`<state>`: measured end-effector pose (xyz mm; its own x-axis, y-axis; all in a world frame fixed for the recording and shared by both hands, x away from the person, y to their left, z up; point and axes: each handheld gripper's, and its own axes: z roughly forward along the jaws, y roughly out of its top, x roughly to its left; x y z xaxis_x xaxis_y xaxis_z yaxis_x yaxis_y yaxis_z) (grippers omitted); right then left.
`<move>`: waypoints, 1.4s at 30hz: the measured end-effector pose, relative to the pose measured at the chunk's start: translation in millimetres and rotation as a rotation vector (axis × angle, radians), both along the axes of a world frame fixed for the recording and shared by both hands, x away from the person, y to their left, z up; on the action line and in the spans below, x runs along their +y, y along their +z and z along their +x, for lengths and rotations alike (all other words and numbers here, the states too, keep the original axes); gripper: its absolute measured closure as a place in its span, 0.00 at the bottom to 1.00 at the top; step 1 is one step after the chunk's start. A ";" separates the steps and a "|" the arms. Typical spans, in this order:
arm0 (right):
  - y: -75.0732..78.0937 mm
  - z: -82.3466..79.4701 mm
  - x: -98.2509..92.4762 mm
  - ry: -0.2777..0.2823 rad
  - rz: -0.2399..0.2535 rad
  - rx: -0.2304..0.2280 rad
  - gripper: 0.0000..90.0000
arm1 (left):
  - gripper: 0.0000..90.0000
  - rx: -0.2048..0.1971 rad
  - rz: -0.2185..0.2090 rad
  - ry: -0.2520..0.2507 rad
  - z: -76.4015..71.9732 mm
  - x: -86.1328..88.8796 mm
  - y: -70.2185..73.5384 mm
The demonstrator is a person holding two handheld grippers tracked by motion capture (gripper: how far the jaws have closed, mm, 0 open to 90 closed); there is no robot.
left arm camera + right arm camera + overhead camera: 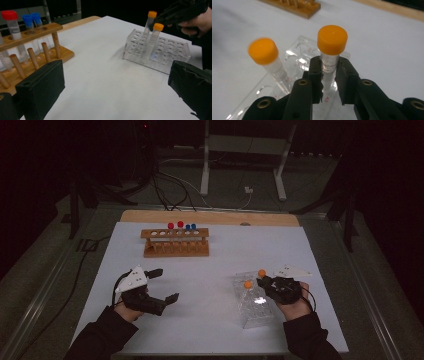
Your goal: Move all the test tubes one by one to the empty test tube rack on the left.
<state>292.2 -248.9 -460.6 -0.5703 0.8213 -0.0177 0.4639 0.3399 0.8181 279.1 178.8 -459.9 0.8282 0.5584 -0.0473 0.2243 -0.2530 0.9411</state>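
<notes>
A clear plastic rack [255,312] lies at the near right of the white table. Two orange-capped tubes stand in it. My right gripper [329,67] is shut on the neck of one orange-capped tube [332,40], just under its cap, and the tube stands upright over the rack [297,50]. The second orange-capped tube [263,51] leans in the rack to its left, apart from the jaws. In the high view the held tube [262,273] is the farther one and the free tube [248,284] the nearer. My left gripper [165,285] rests at the near left, open, with nothing between its jaws.
A wooden rack [176,249] stands at the back middle of the table, holding two red-capped tubes [175,225] and two blue-capped tubes [190,226]. The left gripper view shows this wooden rack [30,32] close on its left and the clear rack [175,50] farther right.
</notes>
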 end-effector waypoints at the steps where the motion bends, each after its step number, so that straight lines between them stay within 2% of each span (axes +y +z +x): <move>1: 3.5 -1.2 0.0 0.000 0.001 -0.008 0.84 | 0.02 -0.003 -0.003 -0.002 -0.2 -0.3 0.0; 7: 24.1 -8.7 -1.0 0.007 0.012 -0.059 0.84 | 0.02 -0.008 0.021 -0.010 -1.8 -4.6 1.3; 11: 38.0 -14.2 0.1 0.019 0.026 -0.099 0.84 | 0.02 0.002 0.014 -0.035 -2.5 -6.4 2.5; 16: 52.4 -18.1 8.5 0.043 0.028 -0.148 0.83 | 0.02 0.004 0.024 -0.053 -3.8 -8.9 5.5; 20: 59.1 -15.7 18.3 0.065 0.037 -0.166 0.84 | 0.02 0.000 0.030 -0.058 -4.8 -10.8 9.6; 27: 61.5 -18.7 37.4 0.128 0.050 -0.160 0.84 | 0.02 0.003 0.027 -0.083 -4.6 -15.6 17.2; 40: 50.4 -31.0 69.1 0.251 0.040 -0.108 0.84 | 0.02 0.005 0.019 -0.151 0.1 -32.5 32.5; 42: 48.0 -32.5 72.3 0.263 0.040 -0.098 0.83 | 0.02 0.009 0.007 -0.163 1.4 -36.4 35.5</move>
<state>259.7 -176.6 -412.5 -0.7612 0.6462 -0.0541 0.2819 0.4050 0.8698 280.5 142.4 -424.4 0.9075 0.4168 -0.0518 0.1882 -0.2934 0.9373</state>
